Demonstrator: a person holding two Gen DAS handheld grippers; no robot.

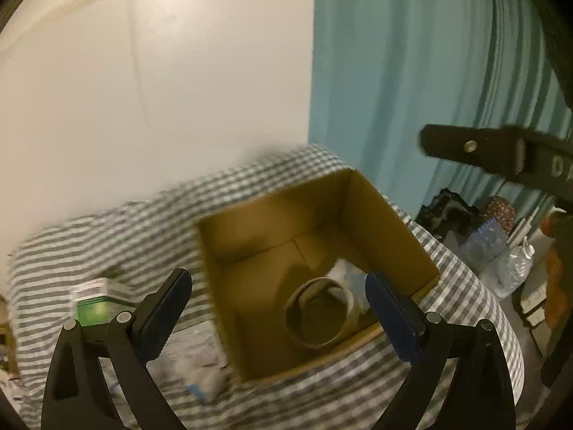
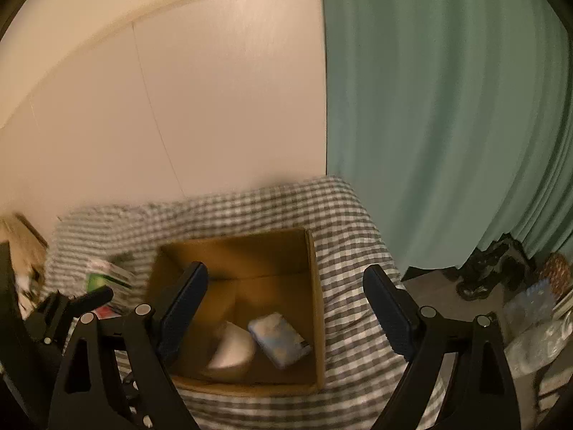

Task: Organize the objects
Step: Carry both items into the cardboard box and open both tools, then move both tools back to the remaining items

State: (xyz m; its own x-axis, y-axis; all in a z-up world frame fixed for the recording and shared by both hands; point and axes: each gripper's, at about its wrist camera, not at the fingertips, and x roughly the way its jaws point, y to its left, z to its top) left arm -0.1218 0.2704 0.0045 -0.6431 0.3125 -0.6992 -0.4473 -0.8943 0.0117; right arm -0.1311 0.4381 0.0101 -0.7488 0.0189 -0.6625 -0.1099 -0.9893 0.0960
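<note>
The left gripper (image 1: 277, 317) is held above the cardboard box (image 1: 390, 222), fingers spread wide apart with nothing between them. The right gripper (image 2: 286, 313) is likewise above the box (image 2: 317, 286), fingers well apart and holding nothing.

The box stands open-topped on a table covered by a grey-and-white checked cloth (image 1: 107, 229). Contents of the box, as seen from the left wrist view:
- a tape roll (image 1: 320, 313), lying near the front wall of the box;
- a white-and-blue packet (image 1: 349, 274), just behind the roll and partly hidden by it.

In the right wrist view the packet (image 2: 279, 340) lies flat on the box floor, just beside a pale rounded object (image 2: 232, 349) which is too blurred to identify with certainty.

Outside the box, on the cloth to its left, rests a green-and-white carton (image 1: 98, 302); a white wrapped pack (image 1: 200, 372) lies nearer the camera, beside the front-left corner of the box. Both are blurred.

Behind the table: a white wall (image 1: 143, 71) and a teal curtain (image 1: 412, 71)
</note>
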